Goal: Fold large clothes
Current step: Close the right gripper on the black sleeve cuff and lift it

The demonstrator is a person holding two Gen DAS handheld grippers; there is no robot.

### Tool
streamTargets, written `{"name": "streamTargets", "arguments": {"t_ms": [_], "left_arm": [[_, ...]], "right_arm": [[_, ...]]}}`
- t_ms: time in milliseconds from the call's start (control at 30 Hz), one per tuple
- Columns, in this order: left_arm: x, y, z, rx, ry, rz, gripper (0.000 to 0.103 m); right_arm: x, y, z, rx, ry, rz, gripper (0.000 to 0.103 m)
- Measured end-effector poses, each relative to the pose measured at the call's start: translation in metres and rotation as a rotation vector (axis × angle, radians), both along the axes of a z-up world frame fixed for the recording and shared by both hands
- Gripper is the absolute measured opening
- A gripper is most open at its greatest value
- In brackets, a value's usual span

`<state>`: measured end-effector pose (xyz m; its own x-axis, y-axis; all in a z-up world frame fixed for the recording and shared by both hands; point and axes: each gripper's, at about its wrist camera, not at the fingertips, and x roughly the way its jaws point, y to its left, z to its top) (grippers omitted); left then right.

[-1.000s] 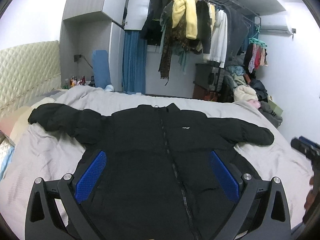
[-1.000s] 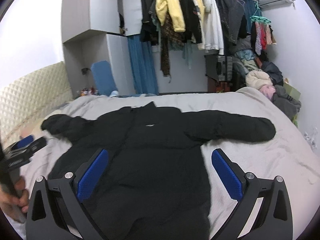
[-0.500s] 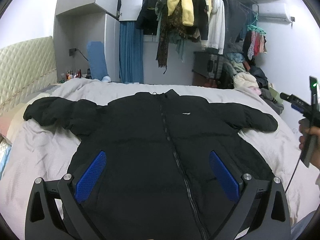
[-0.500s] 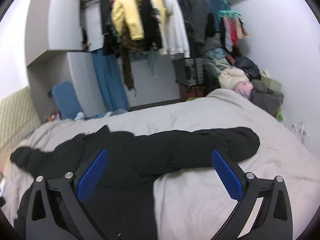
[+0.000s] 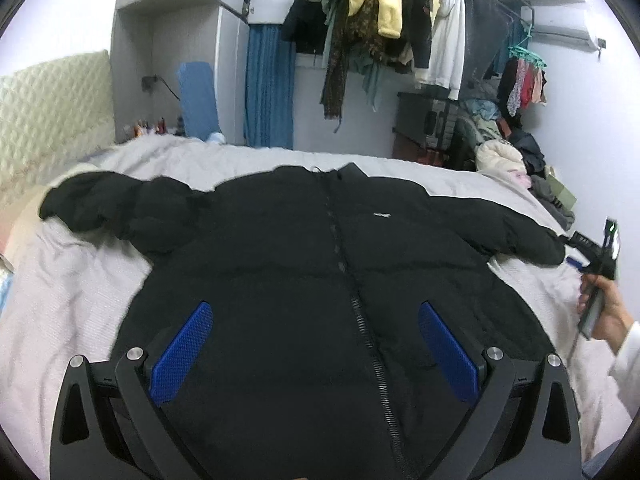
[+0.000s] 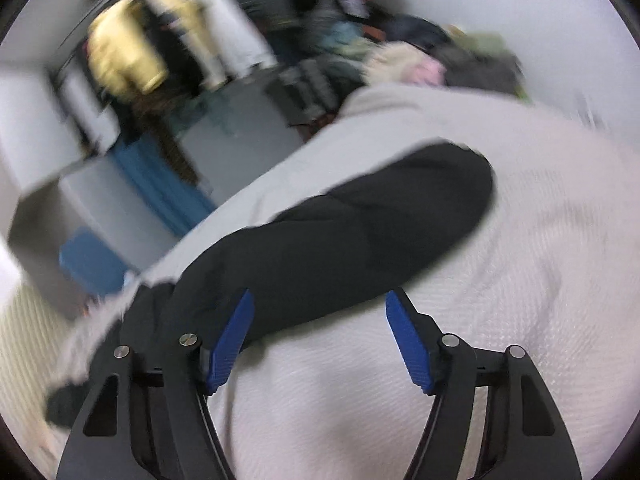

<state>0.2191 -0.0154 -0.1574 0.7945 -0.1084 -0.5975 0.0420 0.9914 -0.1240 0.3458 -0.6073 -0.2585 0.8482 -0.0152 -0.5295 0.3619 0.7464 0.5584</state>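
Two tongs face one black quilted puffer jacket [image 5: 304, 280], which lies spread flat, front up and zipped, on a bed with a pale grey textured cover [image 5: 72, 288]. Its collar points toward the far wall and both sleeves reach outward.

Left tongs [image 5: 316, 356]: blue pads wide apart over the lower body of the jacket, nothing pressed between them.

Right tongs [image 6: 320, 336]: seen blurred in the right wrist view, jaws closing, with the underside of the jacket's right sleeve [image 6: 360, 232] entering the gap. The pads do not yet press on it. The sleeve's long axis runs from lower left to upper right in that view, slanting across the line of the tongs, with the cuff at the far end. In the left wrist view this tool sits just beside the cuff, held by a hand [image 5: 604, 316] in a white sleeve.

Judgement: the right hand is much the nearer to this sleeve, so the first fold would probably carry it inward across the chest.

Writing: a small white mark [image 5: 381, 214] on the chest, too small to read.
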Motion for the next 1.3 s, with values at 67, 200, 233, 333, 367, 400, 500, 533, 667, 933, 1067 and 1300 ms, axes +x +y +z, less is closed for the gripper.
{"name": "streamTargets", "arguments": {"t_ms": [67, 200, 233, 333, 367, 400, 500, 533, 667, 933, 1067, 1300], "left_arm": [[0.005, -0.002, -0.005, -0.013, 0.015, -0.001, 0.103], [0.016, -0.005, -0.016, -0.018, 0.032, -0.002, 0.103], [0.019, -0.006, -0.019, -0.015, 0.034, 0.002, 0.103], [0.032, -0.007, -0.027, -0.013, 0.051, 0.022, 0.103], [0.036, -0.006, -0.030, -0.016, 0.057, 0.029, 0.103], [0.039, -0.005, -0.033, -0.020, 0.061, 0.034, 0.103], [0.052, -0.003, -0.041, -0.029, 0.074, 0.060, 0.103], [0.057, -0.003, -0.044, -0.030, 0.079, 0.069, 0.103], [0.072, -0.001, -0.056, -0.048, 0.096, 0.107, 0.103], [0.085, -0.009, -0.073, -0.020, 0.146, 0.101, 0.103], [0.076, -0.015, -0.072, 0.040, 0.123, 0.083, 0.103], [0.061, -0.013, -0.060, 0.048, 0.077, 0.057, 0.103]], "right_arm": [[0.003, -0.021, -0.016, 0.060, -0.002, -0.047, 0.067], [0.014, -0.056, -0.041, 0.141, -0.037, -0.136, 0.067], [0.017, -0.065, -0.045, 0.157, -0.047, -0.165, 0.069], [0.029, -0.088, -0.060, 0.222, -0.060, -0.224, 0.070], [0.034, -0.094, -0.065, 0.243, -0.071, -0.232, 0.070], [0.040, -0.100, -0.067, 0.242, -0.079, -0.244, 0.070], [0.053, -0.109, -0.066, 0.188, -0.107, -0.272, 0.070], [0.056, -0.112, -0.067, 0.174, -0.110, -0.277, 0.070], [0.069, -0.116, -0.070, 0.126, -0.112, -0.261, 0.071], [0.096, -0.114, -0.053, 0.034, -0.084, -0.191, 0.023], [0.090, -0.115, -0.036, 0.008, -0.072, -0.171, 0.012], [0.078, -0.103, 0.022, -0.088, -0.081, -0.180, 0.004]]}}
